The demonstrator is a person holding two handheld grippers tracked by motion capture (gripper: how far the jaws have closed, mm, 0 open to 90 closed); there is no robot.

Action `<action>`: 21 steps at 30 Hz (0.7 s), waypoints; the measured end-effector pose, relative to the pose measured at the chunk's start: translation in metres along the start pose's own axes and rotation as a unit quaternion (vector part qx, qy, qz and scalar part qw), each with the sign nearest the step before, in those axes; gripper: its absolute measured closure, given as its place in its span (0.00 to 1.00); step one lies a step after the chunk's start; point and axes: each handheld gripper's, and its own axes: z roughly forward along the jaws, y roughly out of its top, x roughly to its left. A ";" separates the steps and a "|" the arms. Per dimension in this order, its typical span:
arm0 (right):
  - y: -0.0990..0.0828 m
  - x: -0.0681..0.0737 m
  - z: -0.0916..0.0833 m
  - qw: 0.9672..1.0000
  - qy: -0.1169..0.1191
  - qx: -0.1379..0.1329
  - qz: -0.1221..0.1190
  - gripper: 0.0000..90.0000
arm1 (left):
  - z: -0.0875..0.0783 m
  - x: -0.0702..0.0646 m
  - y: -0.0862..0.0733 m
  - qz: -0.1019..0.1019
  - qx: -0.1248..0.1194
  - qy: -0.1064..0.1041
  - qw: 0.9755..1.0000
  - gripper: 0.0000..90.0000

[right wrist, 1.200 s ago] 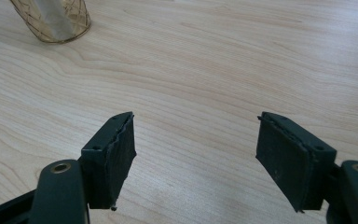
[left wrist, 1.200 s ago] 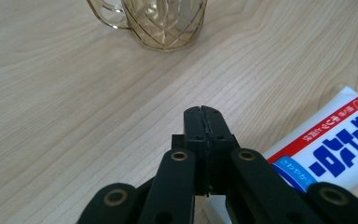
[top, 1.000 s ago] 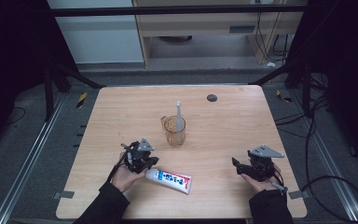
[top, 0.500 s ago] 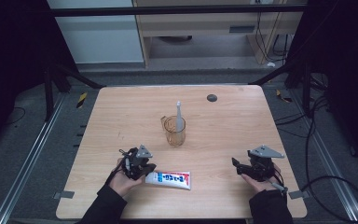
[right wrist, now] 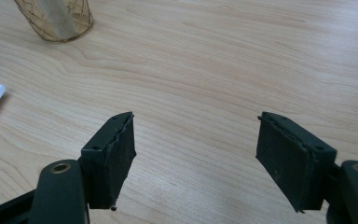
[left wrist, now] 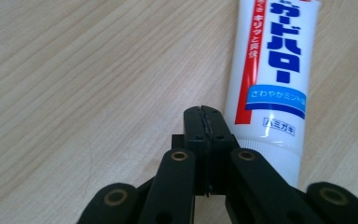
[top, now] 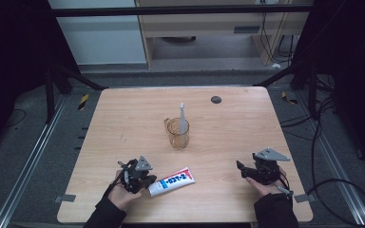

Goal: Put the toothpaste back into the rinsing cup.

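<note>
Toothpaste tube (left wrist: 270,70) lies beside the pinched-shut left gripper (left wrist: 204,112) (right gripper (right wrist: 196,144) gapes empty): open wide, then straddle its middle.

We see a matt pale wood-grain table (top: 123,118), a glossy white plastic toothpaste tube (left wrist: 270,74), a clear amber plastic cup (top: 178,133), and matt black gripper pads (right wrist: 114,154) with rough edges.

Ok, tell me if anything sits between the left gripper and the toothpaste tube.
Nothing visible does. The left gripper, jaws shut, sits right beside the cap end of the toothpaste tube on bare table. The cup stands farther back.
</note>
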 end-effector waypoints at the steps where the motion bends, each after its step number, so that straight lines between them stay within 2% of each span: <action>1: 0.000 0.000 0.000 1.000 0.000 0.000 0.000 0.31 | -0.001 -0.001 -0.001 0.002 0.001 -0.001 1.000 0.99; 7: 0.000 0.000 0.000 1.000 0.000 0.001 0.001 0.31 | -0.002 -0.005 -0.005 -0.001 -0.001 -0.009 1.000 0.99; 15: 0.000 -0.001 0.000 1.000 0.000 -0.001 0.004 0.31 | -0.004 -0.004 -0.005 -0.003 -0.007 -0.006 1.000 0.99; 21: 0.001 -0.002 -0.001 1.000 -0.001 -0.001 0.010 0.31 | -0.018 0.003 0.004 -0.021 -0.035 0.005 0.999 0.97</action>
